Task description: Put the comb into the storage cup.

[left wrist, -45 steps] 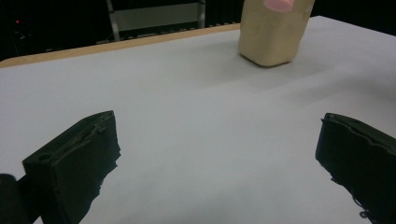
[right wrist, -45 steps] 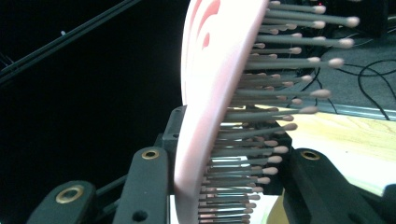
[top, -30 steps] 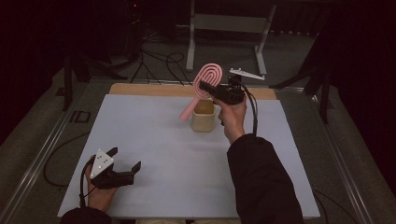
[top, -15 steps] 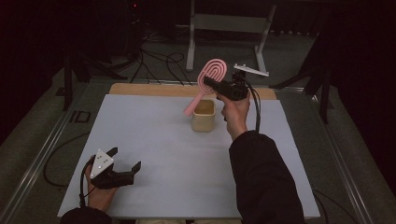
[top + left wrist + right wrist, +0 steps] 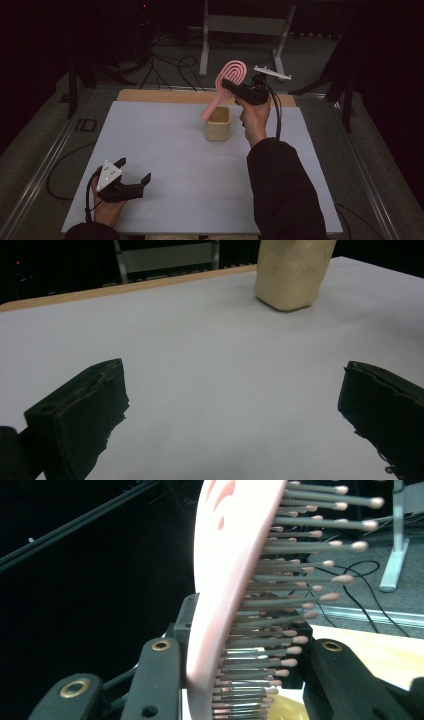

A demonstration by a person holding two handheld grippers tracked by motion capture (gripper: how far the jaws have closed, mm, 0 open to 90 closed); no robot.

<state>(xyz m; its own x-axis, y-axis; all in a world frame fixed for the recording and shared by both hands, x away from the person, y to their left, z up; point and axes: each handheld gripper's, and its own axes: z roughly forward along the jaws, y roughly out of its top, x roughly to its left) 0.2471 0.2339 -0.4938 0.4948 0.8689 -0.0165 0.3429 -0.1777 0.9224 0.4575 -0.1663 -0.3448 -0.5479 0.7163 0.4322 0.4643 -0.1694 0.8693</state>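
Hairbrush (image 5: 231,77): pink, clamped in right gripper (image 5: 231,89), raised above the cup (image 5: 218,124) near the bench's far edge.
Left gripper (image 5: 134,172): jaws wide apart, empty, near-left corner.

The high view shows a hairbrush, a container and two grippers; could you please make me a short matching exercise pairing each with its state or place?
Things:
1. pink hairbrush
2. beige container
3. left gripper
4. right gripper

States:
A. open, low at the near edge of the table
B. standing on the white table
C. held up in the air
D. shut on the brush

Pairs: 1-C, 2-B, 3-A, 4-D
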